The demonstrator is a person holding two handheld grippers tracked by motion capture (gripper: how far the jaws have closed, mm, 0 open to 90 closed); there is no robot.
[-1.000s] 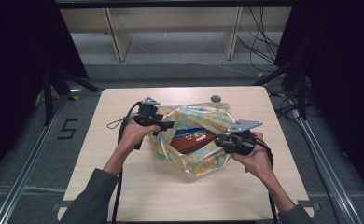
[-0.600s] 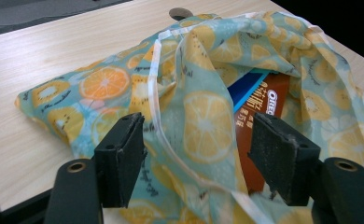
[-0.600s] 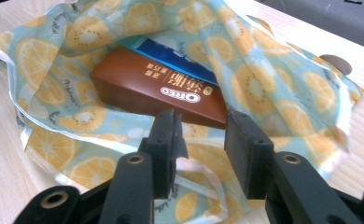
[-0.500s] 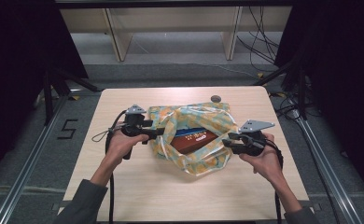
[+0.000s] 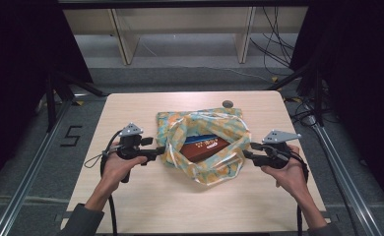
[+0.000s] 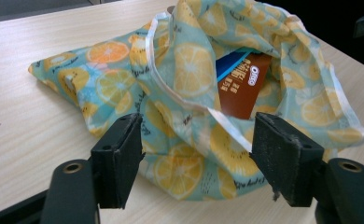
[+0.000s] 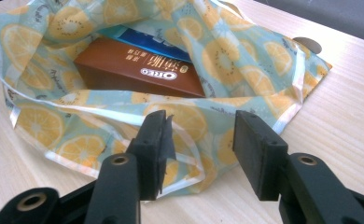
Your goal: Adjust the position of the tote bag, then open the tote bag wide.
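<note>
The high view places the fabric bag (image 5: 205, 145) at frame centre on the desk (image 5: 131, 196), between both hand-held grippers. The left hand-held gripper (image 6: 194, 154) is open. The right hand-held gripper (image 7: 199, 140) has just been opening, its jaws clear of the bag; its view shows the brown box (image 7: 138, 70) inside.

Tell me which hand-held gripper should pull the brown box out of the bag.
Probably right: the right hand-held gripper faces the bag's mouth, with the brown box open to it. From the left hand-held gripper, fabric covers most of the box.
</note>
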